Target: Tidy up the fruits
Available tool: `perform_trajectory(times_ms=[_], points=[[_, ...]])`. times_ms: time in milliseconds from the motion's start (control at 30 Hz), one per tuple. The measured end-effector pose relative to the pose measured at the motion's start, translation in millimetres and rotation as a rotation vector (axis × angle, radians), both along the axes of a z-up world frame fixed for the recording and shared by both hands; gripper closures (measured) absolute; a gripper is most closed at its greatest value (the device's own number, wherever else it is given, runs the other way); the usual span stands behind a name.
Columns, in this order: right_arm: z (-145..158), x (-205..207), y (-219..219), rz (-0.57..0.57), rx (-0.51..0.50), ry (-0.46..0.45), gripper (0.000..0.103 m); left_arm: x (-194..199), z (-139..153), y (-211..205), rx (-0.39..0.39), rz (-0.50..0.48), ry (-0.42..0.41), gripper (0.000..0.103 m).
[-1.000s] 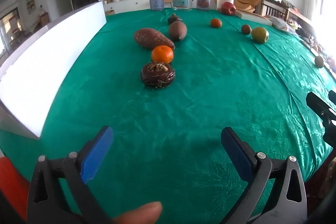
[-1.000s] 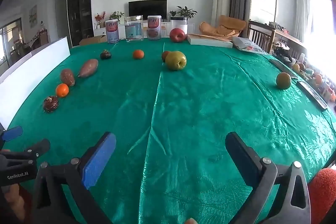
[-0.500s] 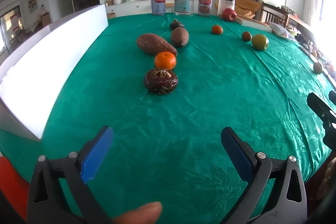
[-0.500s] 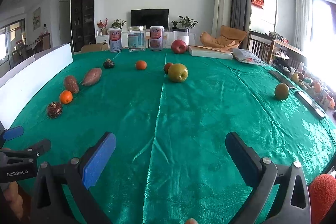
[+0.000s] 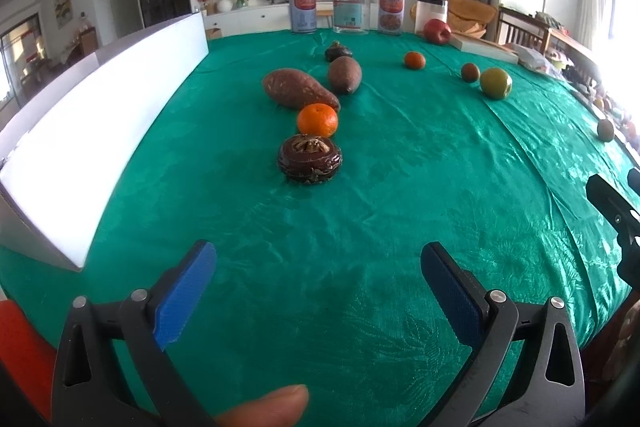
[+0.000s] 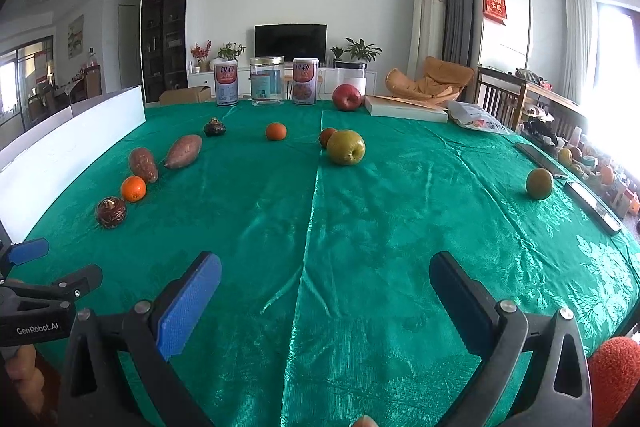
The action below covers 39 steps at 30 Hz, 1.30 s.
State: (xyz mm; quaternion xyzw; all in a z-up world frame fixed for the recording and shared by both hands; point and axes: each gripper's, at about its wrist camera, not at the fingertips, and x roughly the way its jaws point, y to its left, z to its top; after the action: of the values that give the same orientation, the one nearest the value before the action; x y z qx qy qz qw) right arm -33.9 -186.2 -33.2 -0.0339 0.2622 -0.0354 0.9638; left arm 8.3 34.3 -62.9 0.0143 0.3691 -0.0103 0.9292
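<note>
Both views have tilted up over the last second, nothing else moved. Left tongs (image 5: 318,283) and right tongs (image 6: 325,291) released, empty, low over the bench (image 6: 400,227). Fruits untouched: mangosteen (image 5: 309,158) and orange (image 5: 317,120) nearest left tongs; sorting not begun.

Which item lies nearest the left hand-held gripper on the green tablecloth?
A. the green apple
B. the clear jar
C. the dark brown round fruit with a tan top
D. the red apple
C: in the left wrist view the dark brown round fruit lies closest ahead of the open left hand-held gripper, with the orange just behind it, while the green apple, red apple and clear jar lie farther back.
</note>
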Motion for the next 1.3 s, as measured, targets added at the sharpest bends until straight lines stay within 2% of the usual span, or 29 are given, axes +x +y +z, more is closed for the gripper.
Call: perform_trajectory(times_ms=[367, 500, 567, 633, 700, 767, 900, 1000, 1100, 1167, 1300], points=[[0, 0, 1, 0.001, 0.005, -0.010, 0.000, 2, -3, 2, 0.013, 0.008, 0.013, 0.000], [1, 7, -7, -0.029, 0.005, 0.048, 0.000, 9, -2, 9, -0.005, 0.025, 0.044, 0.000], [2, 14, -14, -0.051, 0.016, 0.082, 0.000, 18, -3, 16, -0.022, 0.039, 0.100, 0.000], [5, 29, -23, -0.064, 0.036, 0.135, 0.000, 31, -7, 22, -0.051, 0.030, 0.170, 0.000], [6, 49, -31, -0.057, 0.052, 0.200, 0.000, 41, -9, 19, -0.010, 0.010, 0.203, 0.001], [2, 75, -35, -0.025, 0.045, 0.302, 0.000, 51, -8, 17, 0.010, -0.015, 0.229, 0.000], [-9, 114, -42, 0.016, 0.070, 0.397, 0.000, 74, -8, 14, 0.001, -0.051, 0.307, 0.000], [-25, 146, -45, 0.007, 0.032, 0.460, 0.000, 95, -8, 12, 0.011, -0.101, 0.340, 0.000], [-33, 168, -54, -0.006, 0.099, 0.476, 0.000, 113, -9, 19, 0.014, -0.128, 0.335, 0.000], [-33, 181, -59, -0.021, 0.094, 0.446, 0.000, 129, -9, 26, 0.010, -0.120, 0.318, 0.000], [-33, 215, -68, -0.052, 0.094, 0.425, 0.000, 167, -11, 41, -0.011, -0.001, 0.258, 0.000]])
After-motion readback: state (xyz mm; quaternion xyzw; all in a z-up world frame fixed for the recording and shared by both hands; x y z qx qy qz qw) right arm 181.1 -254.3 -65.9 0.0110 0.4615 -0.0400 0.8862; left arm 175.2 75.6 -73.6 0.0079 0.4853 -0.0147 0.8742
